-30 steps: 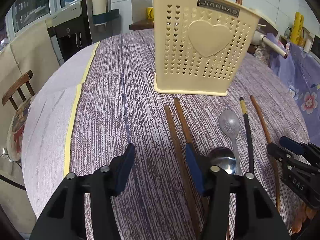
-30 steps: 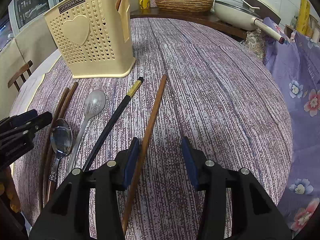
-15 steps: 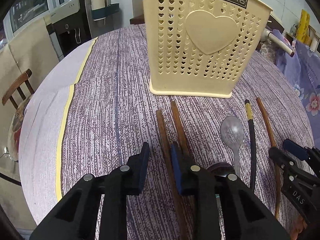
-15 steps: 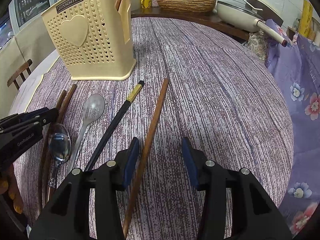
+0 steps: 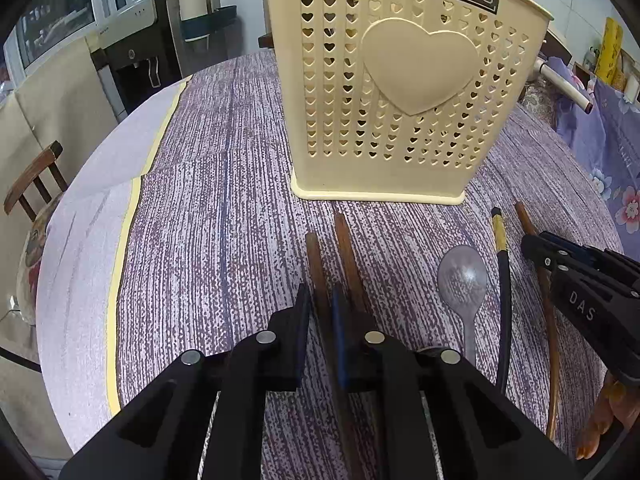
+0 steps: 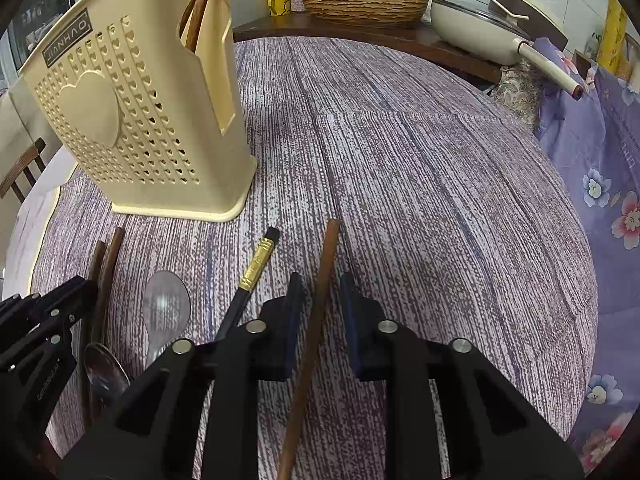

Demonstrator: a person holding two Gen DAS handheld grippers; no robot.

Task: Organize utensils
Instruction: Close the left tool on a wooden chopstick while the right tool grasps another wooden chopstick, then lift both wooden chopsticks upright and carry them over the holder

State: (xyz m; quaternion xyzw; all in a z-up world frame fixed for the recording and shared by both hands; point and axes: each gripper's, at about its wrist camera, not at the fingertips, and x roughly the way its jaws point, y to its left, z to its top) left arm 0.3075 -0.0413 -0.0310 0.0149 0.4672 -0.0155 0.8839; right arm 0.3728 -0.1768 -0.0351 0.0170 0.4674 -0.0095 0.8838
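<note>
A cream perforated utensil holder point(image 5: 400, 100) point(image 6: 140, 132) stands on the purple tablecloth. In front of it lie two brown chopsticks point(image 5: 346, 240), a clear plastic spoon point(image 5: 462, 276) point(image 6: 166, 304), a metal spoon point(image 6: 102, 364), a black chopstick with a gold band point(image 5: 502, 280) point(image 6: 256, 264) and a lone brown chopstick point(image 6: 326, 252). My left gripper point(image 5: 322, 304) is shut on the left chopstick of the pair point(image 5: 314, 256). The jaws of my right gripper point(image 6: 322, 288) are closing around the lone brown chopstick, with a thin gap still showing on each side.
The table's yellow-trimmed edge point(image 5: 124, 240) curves at the left, with a wooden chair point(image 5: 36, 176) and a water dispenser point(image 5: 136, 64) beyond. A woven basket point(image 6: 360, 0) and a pan point(image 6: 480, 28) sit at the back. Floral cloth point(image 6: 600, 160) hangs at the right.
Both grippers moved forward toward the holder. The left jaws closed onto the left brown chopstick. The right jaws narrowed around the lone brown chopstick.
</note>
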